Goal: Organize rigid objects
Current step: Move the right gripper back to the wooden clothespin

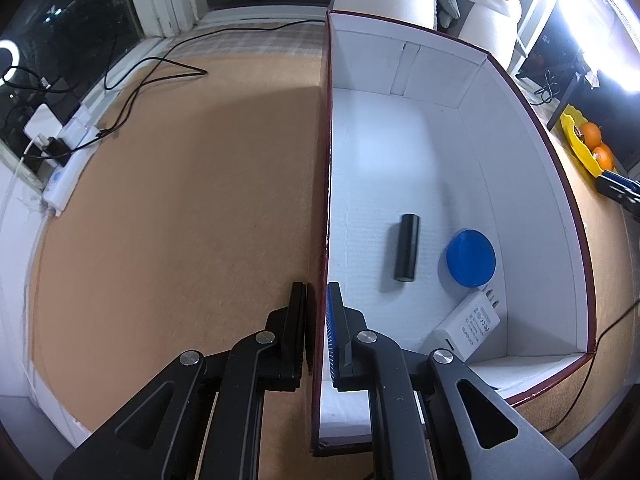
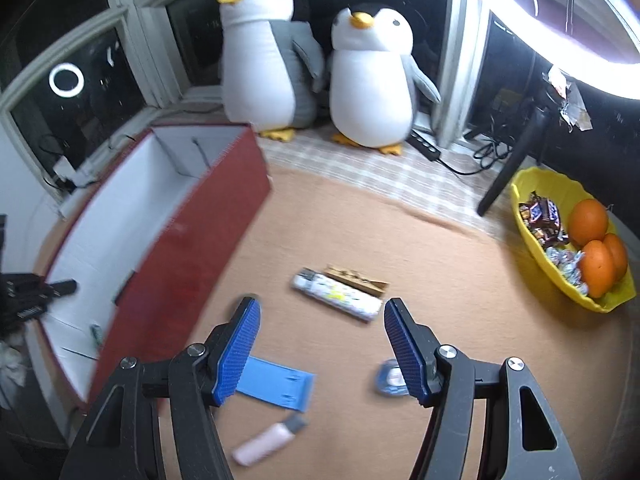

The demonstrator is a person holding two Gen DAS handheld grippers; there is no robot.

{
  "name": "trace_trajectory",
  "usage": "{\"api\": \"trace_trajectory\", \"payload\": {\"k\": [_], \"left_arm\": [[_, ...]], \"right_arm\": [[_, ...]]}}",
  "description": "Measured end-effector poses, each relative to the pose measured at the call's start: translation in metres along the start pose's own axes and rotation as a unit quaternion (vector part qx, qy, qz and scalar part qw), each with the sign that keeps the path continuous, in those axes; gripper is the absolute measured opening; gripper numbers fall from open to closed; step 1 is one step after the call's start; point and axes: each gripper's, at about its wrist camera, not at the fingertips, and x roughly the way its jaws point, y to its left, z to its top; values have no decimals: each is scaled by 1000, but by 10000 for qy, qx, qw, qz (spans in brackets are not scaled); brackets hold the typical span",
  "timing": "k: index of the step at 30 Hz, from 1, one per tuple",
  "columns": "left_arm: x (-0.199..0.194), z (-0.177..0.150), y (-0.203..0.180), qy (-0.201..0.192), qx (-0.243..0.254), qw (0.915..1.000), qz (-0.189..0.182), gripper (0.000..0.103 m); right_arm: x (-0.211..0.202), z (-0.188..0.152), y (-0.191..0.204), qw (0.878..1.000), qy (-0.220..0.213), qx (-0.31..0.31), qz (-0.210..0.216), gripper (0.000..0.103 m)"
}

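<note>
My left gripper [image 1: 318,292] is shut on the left wall of the red box [image 1: 326,160], one finger outside and one inside. On the box's white floor lie a black cylinder [image 1: 407,247], a blue disc [image 1: 471,258] and a white charger [image 1: 468,328]. My right gripper [image 2: 320,312] hangs open over the tan table with nothing between its fingers. Below it lie a white patterned tube [image 2: 338,296], a wooden piece [image 2: 358,276], a flat blue piece [image 2: 276,388], a pink tube [image 2: 266,442] and a small round disc [image 2: 390,378]. The red box [image 2: 192,240] stands to their left.
A yellow bowl [image 2: 532,184] with oranges and sweets sits at the right. Two plush penguins [image 2: 260,60] stand at the back by the window. A power strip [image 1: 68,168] and black cables [image 1: 152,68] lie at the table's left edge.
</note>
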Motion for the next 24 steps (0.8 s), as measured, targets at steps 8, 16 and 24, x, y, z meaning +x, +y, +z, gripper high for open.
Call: {"api": "trace_trajectory", "payload": {"k": [8, 16, 24], "left_arm": [[-1, -1, -1, 85, -79, 9999, 80, 8], [-1, 1, -3, 153, -160, 9996, 183, 8], [-1, 1, -4, 207, -207, 9992, 265, 8]], "right_arm": [[46, 3, -21, 9976, 509, -471, -38, 43], [81, 10, -29, 9942, 793, -710, 120, 36], [101, 17, -26, 9906, 952, -957, 234, 33]]}}
